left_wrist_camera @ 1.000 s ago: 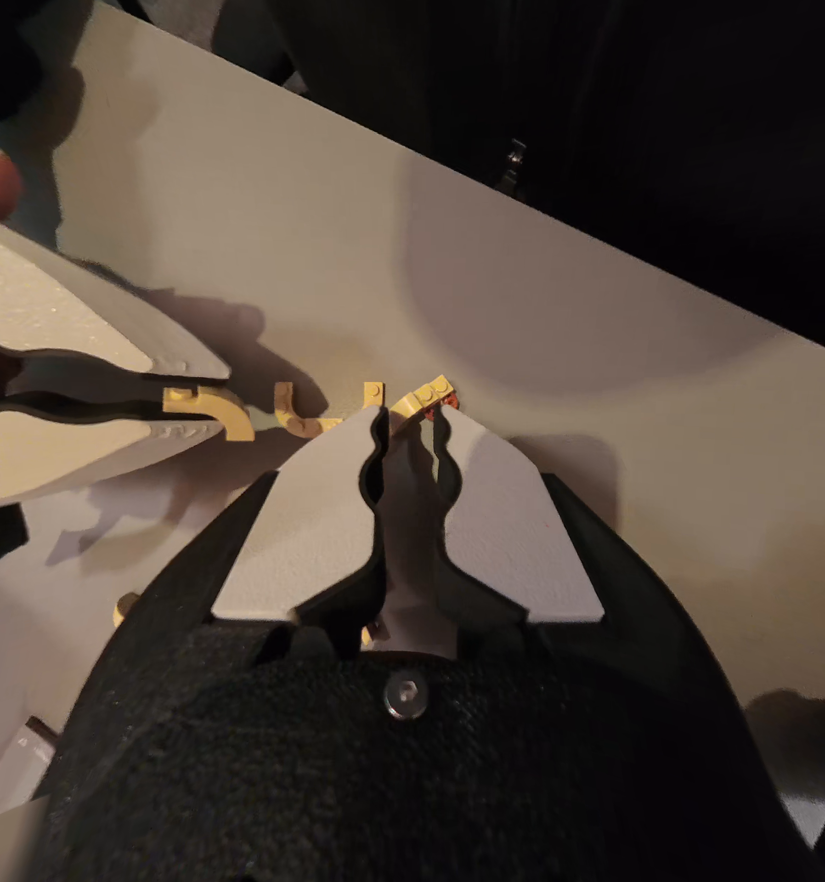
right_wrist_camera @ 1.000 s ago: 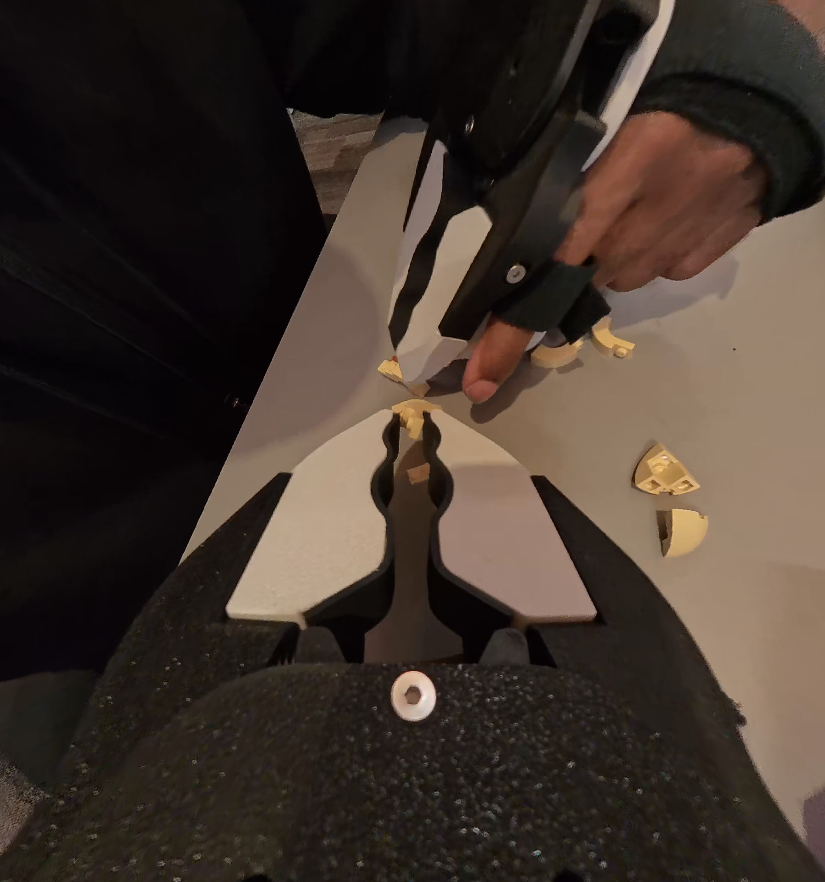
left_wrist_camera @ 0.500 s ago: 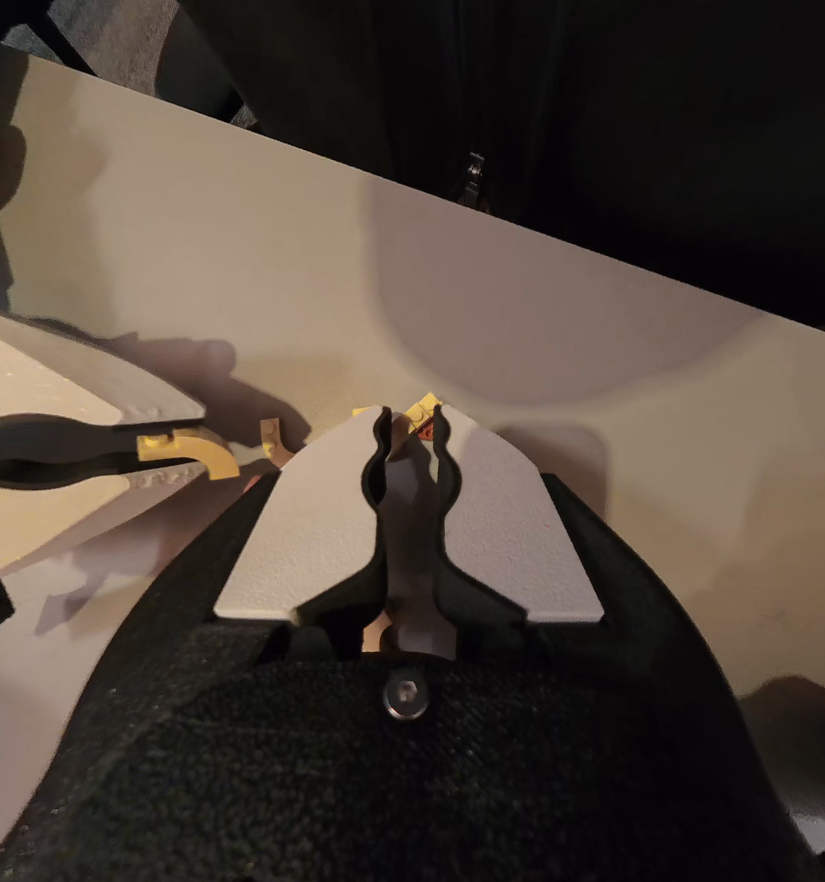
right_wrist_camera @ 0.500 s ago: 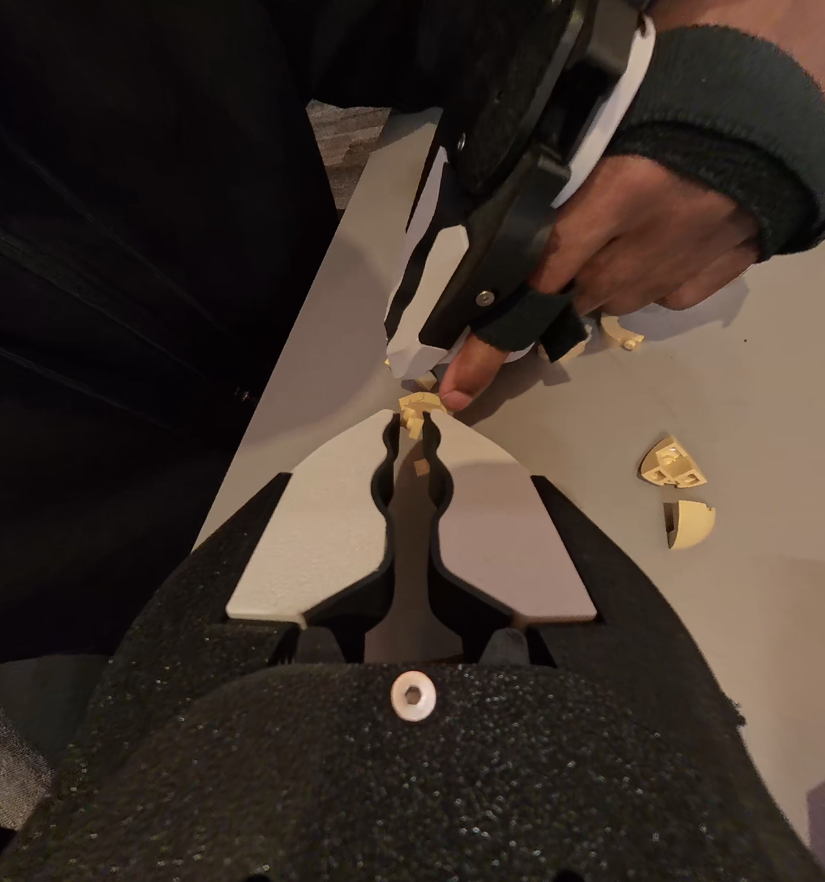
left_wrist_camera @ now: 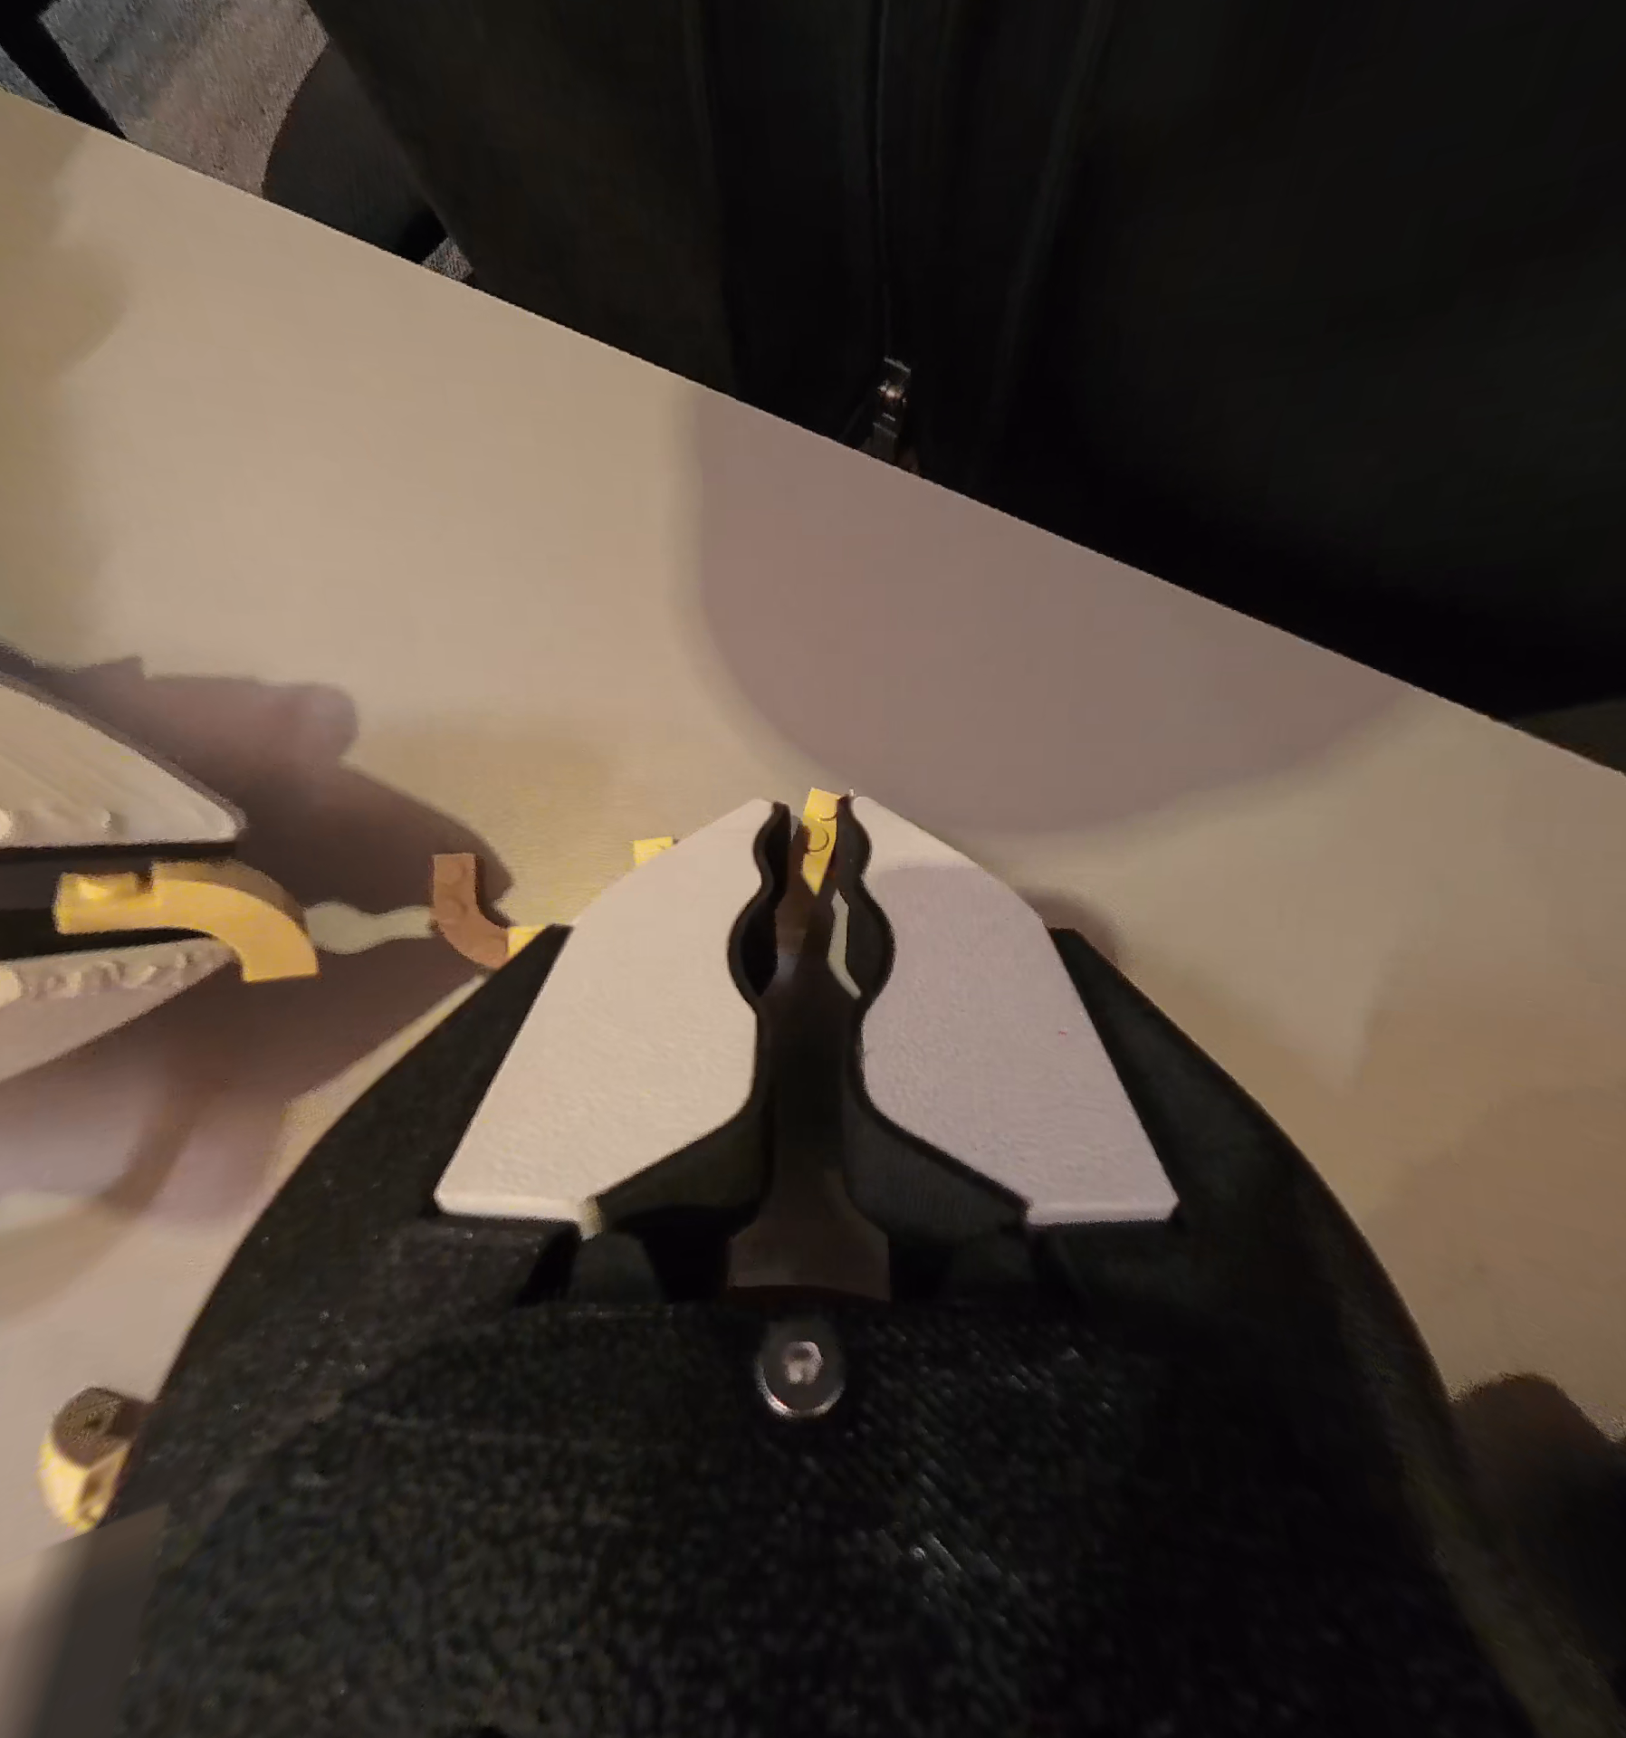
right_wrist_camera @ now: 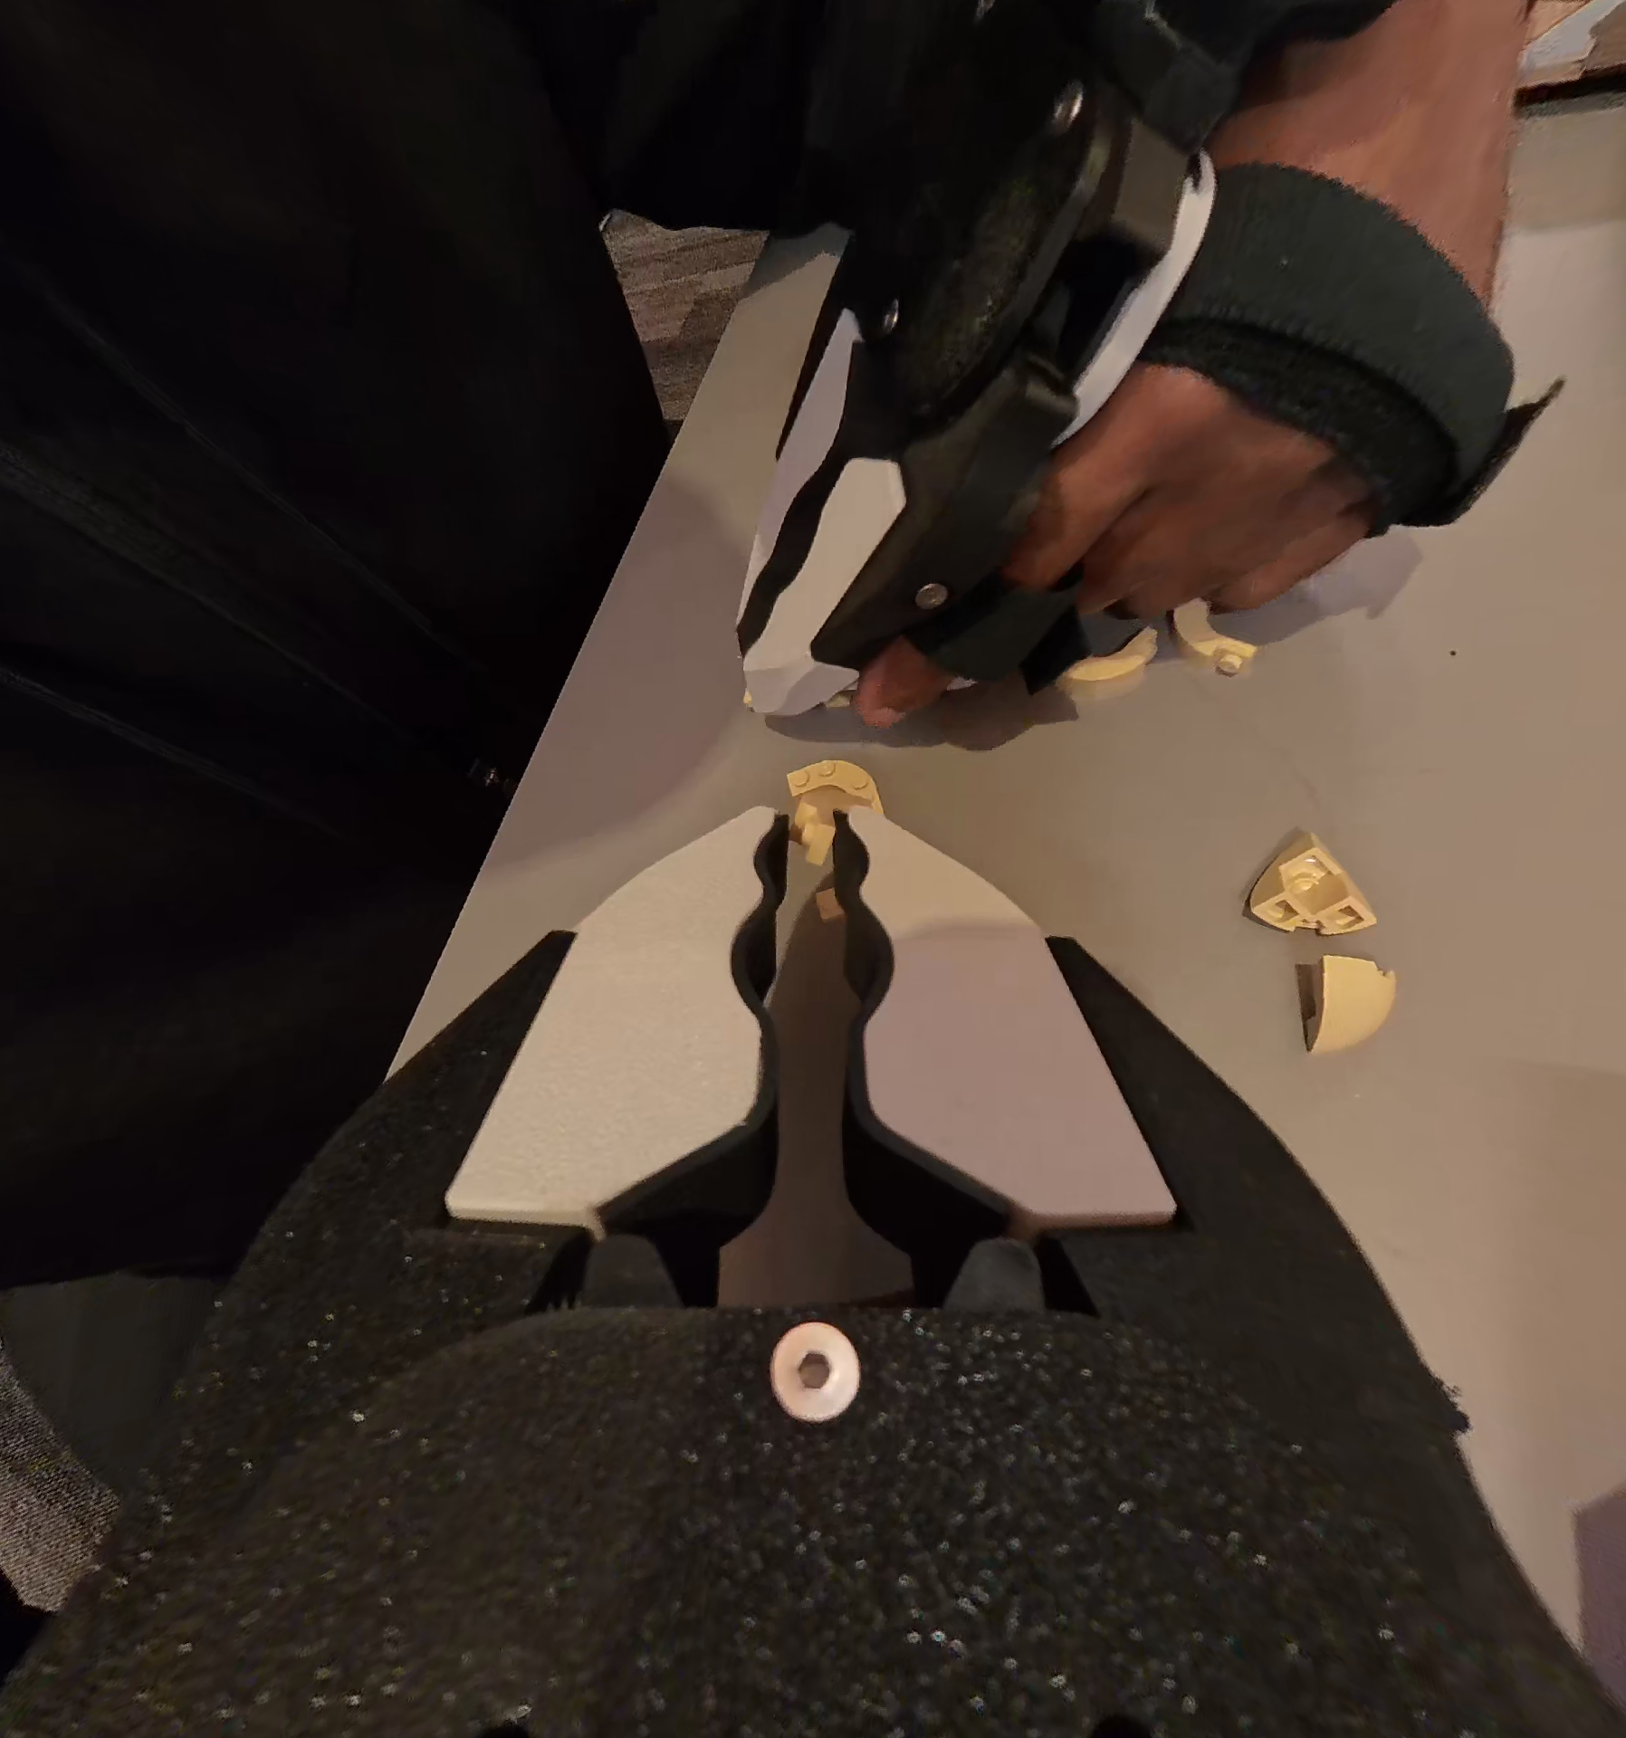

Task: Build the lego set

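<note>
Right now my left gripper (left_wrist_camera: pixel 814 816) pinches a tan studded piece (left_wrist_camera: pixel 819 832) at its fingertips, low over the table (left_wrist_camera: pixel 508 583). My right gripper (right_wrist_camera: pixel 814 828) clamps a tan curved brick (right_wrist_camera: pixel 828 795); two tan dome pieces (right_wrist_camera: pixel 1312 889) lie off to its right.

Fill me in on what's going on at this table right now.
A person works two handheld grippers over a pale table strewn with tan building-block pieces. The right gripper pinches a curved tan arch piece at its fingertips, lifted just above the table. The left gripper, low near the table's edge, has its fingers closed on a small yellow studded piece. Another arch piece lies between them, and two quarter-dome pieces sit off to the right gripper's right.
</note>
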Available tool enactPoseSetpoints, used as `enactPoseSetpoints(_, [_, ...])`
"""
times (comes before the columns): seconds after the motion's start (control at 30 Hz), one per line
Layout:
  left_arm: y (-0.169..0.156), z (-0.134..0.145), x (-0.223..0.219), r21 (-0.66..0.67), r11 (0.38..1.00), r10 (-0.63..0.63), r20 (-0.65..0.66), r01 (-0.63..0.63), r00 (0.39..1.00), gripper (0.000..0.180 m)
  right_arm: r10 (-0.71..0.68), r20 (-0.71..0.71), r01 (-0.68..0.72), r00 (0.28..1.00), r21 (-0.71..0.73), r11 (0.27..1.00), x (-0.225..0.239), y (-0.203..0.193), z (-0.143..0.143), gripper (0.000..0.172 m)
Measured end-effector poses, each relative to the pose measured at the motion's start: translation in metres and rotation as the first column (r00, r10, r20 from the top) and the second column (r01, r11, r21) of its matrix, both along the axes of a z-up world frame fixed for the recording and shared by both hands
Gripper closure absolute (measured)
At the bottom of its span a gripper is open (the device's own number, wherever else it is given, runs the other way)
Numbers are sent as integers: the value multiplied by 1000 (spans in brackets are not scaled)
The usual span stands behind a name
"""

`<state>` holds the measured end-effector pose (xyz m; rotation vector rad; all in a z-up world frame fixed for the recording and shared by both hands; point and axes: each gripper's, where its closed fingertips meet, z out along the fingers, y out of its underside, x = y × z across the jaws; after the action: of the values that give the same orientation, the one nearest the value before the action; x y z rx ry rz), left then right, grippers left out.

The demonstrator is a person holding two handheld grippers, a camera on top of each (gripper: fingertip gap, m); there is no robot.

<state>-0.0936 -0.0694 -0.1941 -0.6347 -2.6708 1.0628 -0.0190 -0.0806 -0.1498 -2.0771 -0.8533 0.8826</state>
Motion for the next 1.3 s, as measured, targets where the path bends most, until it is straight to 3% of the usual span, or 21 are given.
enactPoseSetpoints(0.3, [-2, 7, 2, -86, 991, 101, -33, -103, 994, 166, 6, 0, -6, 1000, 2, 1000, -1, -2, 1, 163])
enactPoseSetpoints(0.9, [4, -3, 4, -12, 996, 85, -51, -86, 995, 172, 21, 5, -21, 1000, -3, 1000, -4, -3, -1, 163])
enactPoseSetpoints(1.03, [2, -3, 22, -6, 969, 245, -62, -245, 968, 172, 46, 1, -46, 999, -5, 999, -9, -7, 1, 163])
enactPoseSetpoints(1.17, [-2, 1, 41, -31, 891, 450, -88, -454, 889, 172, 86, -11, -87, 996, -19, 996, -19, -12, 2, 163])
enactPoseSetpoints(1.3, [-2, 11, 48, -116, 811, 567, -87, -573, 819, 173, 97, -15, -98, 995, -30, 995, -25, -14, 3, 163])
